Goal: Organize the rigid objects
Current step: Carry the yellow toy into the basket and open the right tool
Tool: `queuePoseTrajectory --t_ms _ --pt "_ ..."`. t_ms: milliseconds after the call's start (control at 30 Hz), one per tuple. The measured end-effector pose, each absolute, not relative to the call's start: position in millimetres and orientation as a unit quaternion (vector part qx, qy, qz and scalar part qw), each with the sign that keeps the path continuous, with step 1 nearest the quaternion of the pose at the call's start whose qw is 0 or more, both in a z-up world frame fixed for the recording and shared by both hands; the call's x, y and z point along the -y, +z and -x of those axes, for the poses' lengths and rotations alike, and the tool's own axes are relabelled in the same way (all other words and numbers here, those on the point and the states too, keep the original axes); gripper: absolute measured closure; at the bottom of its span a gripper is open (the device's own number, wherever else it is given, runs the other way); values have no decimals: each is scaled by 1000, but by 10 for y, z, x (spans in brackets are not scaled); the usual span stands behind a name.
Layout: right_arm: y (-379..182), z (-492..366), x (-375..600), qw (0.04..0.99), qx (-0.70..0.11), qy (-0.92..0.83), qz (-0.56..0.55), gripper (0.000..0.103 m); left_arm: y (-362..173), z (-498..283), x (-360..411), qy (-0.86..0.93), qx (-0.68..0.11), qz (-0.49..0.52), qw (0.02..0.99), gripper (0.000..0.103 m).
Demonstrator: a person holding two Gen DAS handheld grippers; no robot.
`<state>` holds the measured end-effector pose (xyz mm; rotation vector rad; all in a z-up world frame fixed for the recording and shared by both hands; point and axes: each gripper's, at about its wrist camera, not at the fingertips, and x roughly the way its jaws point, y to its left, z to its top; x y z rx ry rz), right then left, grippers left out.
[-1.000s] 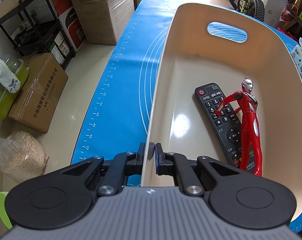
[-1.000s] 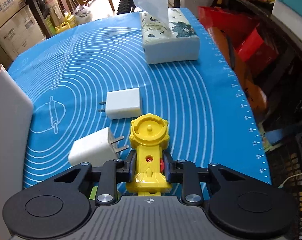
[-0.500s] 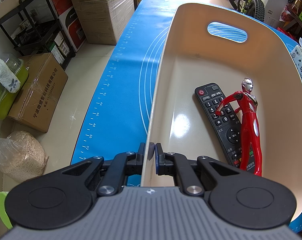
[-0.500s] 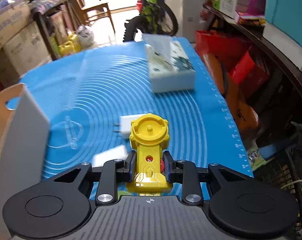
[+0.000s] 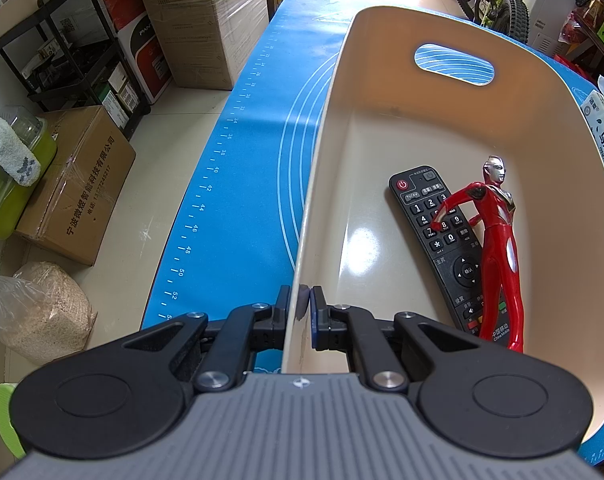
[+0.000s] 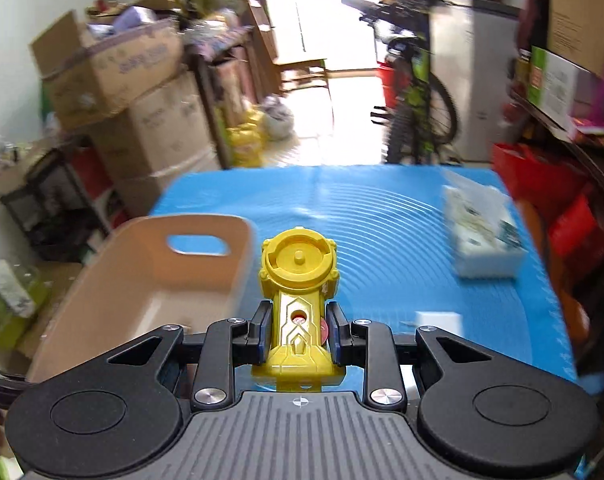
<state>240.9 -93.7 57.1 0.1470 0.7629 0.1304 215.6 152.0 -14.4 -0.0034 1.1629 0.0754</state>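
My left gripper [image 5: 303,312] is shut on the near left wall of a beige bin [image 5: 381,128], one finger inside and one outside. In the bin lie a black remote [image 5: 441,248] and a red toy figure [image 5: 499,248] resting on it. My right gripper [image 6: 298,330] is shut on a yellow toy launcher [image 6: 298,276] and holds it well above the blue mat [image 6: 381,220]. In the right wrist view the bin [image 6: 206,256] lies to the left of the launcher. A white charger [image 6: 437,322] lies on the mat below right.
A tissue box [image 6: 481,236] stands on the mat at the right, and shows at the right edge of the left wrist view [image 5: 603,132]. Cardboard boxes [image 5: 82,184], a black rack [image 5: 62,60] and a bicycle [image 6: 417,96] stand around the table.
My right gripper has lifted the yellow launcher off the mat and swung left toward the bin; the chargers have dropped out below. The left gripper and the bin have not moved.
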Motion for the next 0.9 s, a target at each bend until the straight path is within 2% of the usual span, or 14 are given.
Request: queuePoseTrajectory --t_ms 433,900 --pt "322 -2518 -25 903 -394 149 -78 67 -154 -2152 -1517 35 -549 1 835 93" --pt "-149 -2581 -536 858 -479 181 -28 67 -159 -2155 -1515 35 -549 1 835 93"
